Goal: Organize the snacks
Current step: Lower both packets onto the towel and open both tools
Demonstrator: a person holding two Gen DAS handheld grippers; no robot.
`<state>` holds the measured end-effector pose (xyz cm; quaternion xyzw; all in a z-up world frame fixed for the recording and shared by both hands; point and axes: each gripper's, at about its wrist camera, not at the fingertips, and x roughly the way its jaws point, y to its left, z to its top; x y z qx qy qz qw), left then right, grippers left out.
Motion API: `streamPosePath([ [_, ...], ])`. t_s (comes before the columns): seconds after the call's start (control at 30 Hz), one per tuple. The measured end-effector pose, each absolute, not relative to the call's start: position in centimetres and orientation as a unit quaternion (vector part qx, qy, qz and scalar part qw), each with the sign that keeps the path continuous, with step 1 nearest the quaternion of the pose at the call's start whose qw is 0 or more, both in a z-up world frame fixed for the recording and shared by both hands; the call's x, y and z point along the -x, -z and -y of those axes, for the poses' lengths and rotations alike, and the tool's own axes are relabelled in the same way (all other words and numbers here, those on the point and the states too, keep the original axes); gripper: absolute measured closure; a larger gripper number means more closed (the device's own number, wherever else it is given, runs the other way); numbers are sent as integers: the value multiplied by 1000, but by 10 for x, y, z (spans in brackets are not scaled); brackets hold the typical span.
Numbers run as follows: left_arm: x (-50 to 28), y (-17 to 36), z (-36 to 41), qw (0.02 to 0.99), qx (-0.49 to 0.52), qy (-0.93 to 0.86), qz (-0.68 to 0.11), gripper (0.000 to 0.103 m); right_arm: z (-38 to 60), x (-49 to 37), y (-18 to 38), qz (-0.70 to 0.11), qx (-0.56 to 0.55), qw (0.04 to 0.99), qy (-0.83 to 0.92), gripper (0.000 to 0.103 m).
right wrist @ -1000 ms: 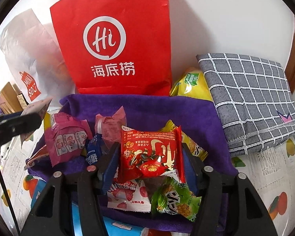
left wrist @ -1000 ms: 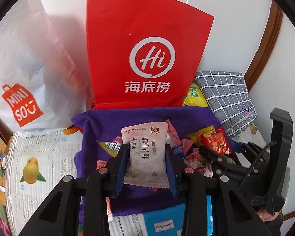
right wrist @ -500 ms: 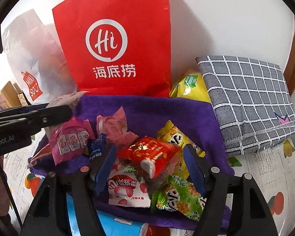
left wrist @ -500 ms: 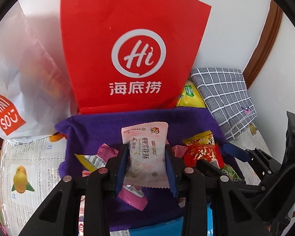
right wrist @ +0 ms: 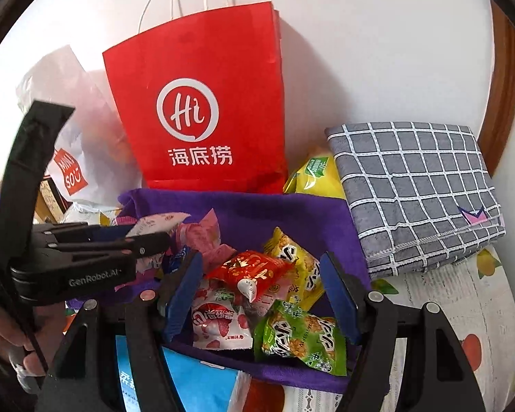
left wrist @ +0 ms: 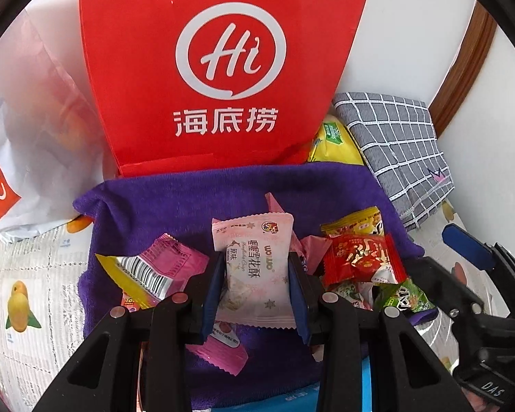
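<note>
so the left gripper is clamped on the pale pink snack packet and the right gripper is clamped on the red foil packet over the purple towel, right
Not quite. The left gripper does clamp the pale pink snack packet, but the right gripper holds nothing: in the right wrist view its blue pads stand apart, clear of the red foil packet, which lies loose on the pile on the purple towel.

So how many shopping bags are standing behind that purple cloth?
2. The red paper bag stands directly behind the purple cloth; the white plastic bag sits to its left. More could hide behind them.
</note>
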<state>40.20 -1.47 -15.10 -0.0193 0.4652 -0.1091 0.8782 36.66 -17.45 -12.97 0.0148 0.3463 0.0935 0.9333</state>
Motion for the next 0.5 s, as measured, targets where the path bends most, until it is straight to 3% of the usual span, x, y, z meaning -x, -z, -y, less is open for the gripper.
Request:
streamPosePath([
  [0.5, -404, 156, 15, 872, 22, 105, -477, 67, 177, -369, 137, -356, -12, 931, -83, 34],
])
